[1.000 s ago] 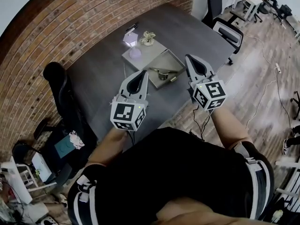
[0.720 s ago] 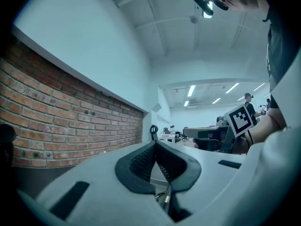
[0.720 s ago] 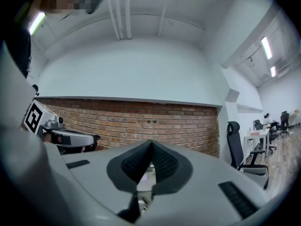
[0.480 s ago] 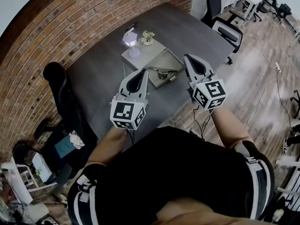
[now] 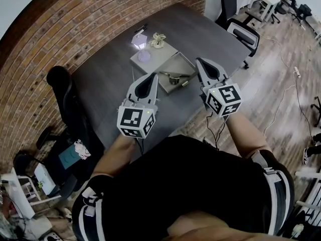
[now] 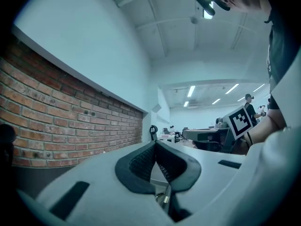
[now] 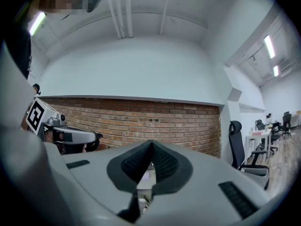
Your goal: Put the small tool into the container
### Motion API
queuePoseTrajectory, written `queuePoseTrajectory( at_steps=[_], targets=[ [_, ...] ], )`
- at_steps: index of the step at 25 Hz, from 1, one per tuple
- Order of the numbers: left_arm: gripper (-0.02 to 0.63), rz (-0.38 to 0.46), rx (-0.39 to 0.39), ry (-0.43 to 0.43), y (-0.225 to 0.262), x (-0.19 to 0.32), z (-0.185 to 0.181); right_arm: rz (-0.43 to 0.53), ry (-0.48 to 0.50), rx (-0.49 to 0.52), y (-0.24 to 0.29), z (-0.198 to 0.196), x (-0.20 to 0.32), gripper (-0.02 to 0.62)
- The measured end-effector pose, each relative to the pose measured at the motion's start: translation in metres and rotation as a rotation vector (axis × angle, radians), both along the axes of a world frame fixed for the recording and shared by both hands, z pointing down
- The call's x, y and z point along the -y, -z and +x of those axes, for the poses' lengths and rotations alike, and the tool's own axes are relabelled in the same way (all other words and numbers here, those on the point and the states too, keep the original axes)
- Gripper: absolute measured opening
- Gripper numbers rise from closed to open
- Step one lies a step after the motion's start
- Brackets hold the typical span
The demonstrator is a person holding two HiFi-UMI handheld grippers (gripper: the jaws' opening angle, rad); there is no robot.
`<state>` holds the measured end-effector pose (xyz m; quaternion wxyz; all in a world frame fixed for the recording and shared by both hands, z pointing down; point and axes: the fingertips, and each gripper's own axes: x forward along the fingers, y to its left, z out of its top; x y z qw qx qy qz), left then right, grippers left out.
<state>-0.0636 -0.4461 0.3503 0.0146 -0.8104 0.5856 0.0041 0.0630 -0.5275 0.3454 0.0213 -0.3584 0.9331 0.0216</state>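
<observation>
On the dark table stands a shallow grey open container (image 5: 186, 64), beside a flat grey slab (image 5: 154, 55). A small metal tool (image 5: 173, 78) lies within the container's outline, near its front side. My left gripper (image 5: 154, 76) hovers just left of the container, jaws shut and empty. My right gripper (image 5: 199, 61) hovers at the container's right edge, also shut with nothing in it. In the left gripper view (image 6: 154, 143) and the right gripper view (image 7: 150, 143) the black ribbed pads meet at the tips.
A small lilac lamp-like object (image 5: 139, 41) and a pale ornament (image 5: 159, 40) sit at the slab's far end, with a pen (image 5: 141, 29) beyond. One black chair (image 5: 62, 84) stands left of the table, another (image 5: 243, 33) at its far right. A brick wall runs behind.
Both grippers have drifted only very slightly. The tool and the container have not moved.
</observation>
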Motion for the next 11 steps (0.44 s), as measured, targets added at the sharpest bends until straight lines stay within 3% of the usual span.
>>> queuePoseTrajectory(
  at_steps=[11],
  targets=[
    [0.009, -0.009, -0.008, -0.015, -0.0037, 0.0031, 0.0038, -0.012, 0.000, -0.001, -0.0054, 0.0005, 0.0009, -0.005]
  ],
)
